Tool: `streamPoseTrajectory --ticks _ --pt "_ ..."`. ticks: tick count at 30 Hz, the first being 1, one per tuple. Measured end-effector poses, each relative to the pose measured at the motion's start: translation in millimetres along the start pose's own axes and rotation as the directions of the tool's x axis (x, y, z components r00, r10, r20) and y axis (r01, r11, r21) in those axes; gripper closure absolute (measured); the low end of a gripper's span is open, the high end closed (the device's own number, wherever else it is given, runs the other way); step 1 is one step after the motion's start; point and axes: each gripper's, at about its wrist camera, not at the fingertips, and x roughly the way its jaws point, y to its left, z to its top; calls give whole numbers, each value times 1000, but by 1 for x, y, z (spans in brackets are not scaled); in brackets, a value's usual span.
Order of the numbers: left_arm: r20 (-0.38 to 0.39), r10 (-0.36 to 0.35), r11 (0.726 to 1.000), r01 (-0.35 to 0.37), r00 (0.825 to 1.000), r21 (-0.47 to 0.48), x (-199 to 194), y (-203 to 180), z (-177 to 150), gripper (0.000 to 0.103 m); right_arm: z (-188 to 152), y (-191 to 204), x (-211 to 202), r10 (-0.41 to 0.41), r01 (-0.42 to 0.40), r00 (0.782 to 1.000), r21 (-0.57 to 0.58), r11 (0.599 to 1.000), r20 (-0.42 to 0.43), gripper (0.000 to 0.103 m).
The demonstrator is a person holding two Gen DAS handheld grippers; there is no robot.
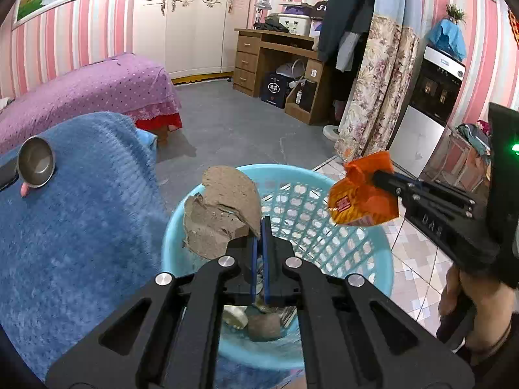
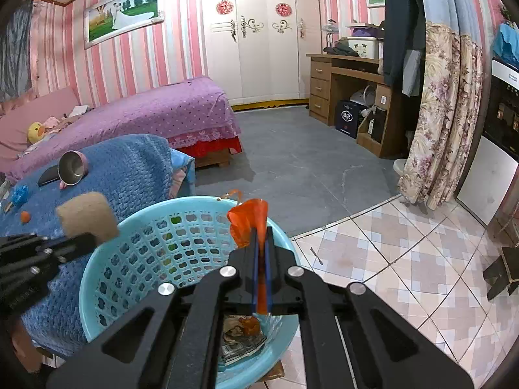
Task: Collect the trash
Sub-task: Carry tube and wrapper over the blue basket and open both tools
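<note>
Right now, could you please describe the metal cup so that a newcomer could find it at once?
Start at the purple bed; in front of it lies a blue blanket. On the blanket's top, beside a dark flat object, the metal cup lies tipped on its side, mouth toward the camera. Its shiny steel inside and pink outside set it apart from the small scraps nearby.

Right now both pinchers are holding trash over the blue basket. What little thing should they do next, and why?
Probably open the left gripper first. It is shut on the brown paper scrap, which hangs above the blue basket, so the scrap should fall in with the trash already there. The right gripper, shut on the orange wrapper, could let go next.
</note>
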Motion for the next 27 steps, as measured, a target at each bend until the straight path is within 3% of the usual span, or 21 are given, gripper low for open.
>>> streamPoseTrajectory --ticks 1,3,4,5,10,14,21,22,23,24,25,27 --pt "-7 8 1000 -8 1000 -11 2 -1 2 99 0 0 -1 -1 1 1000 3 1000 -1 100" --pt "-44 26 999 -27 999 -25 10 -2 6 69 0 0 -2 -5 5 1000 0 1000 -4 100" --pt "-59 31 999 -33 998 -35 13 -1 6 43 0 1 -2 -8 8 1000 -3 1000 -5 100" --pt "-65 41 998 -44 997 -44 14 1 6 31 1 1 -3 -11 11 1000 -7 1000 -7 100" --pt "-81 49 996 -55 996 -69 9 18 6 20 2 2 -6 -25 25 1000 -17 1000 -4 100" --pt "-39 132 990 -134 990 -46 -9 37 6 11 0 5 -5 -24 24 1000 -11 1000 -9 100" --pt "-14 200 976 -200 980 -87 -41 75 4 6 -1 24 7 -49 48 998 -37 998 -28 97" --pt "-10 212 973 -212 977 -93 -46 83 4 6 -1 28 8 -58 56 998 -45 997 -33 94" --pt "-9 218 971 -218 976 -96 -49 87 3 6 -2 32 10 -72 70 997 -52 996 -35 67" --pt "-8 227 968 -227 974 -103 -53 95 3 6 -1 33 11 -78 76 996 -52 996 -36 25" --pt "-11 235 966 -235 972 -110 -57 103 3 6 -2 36 11 -80 78 996 -51 996 -31 16" --pt "-17 247 960 -247 969 -129 -65 118 3 6 -2 43 10 -88 86 996 -60 995 -30 15"
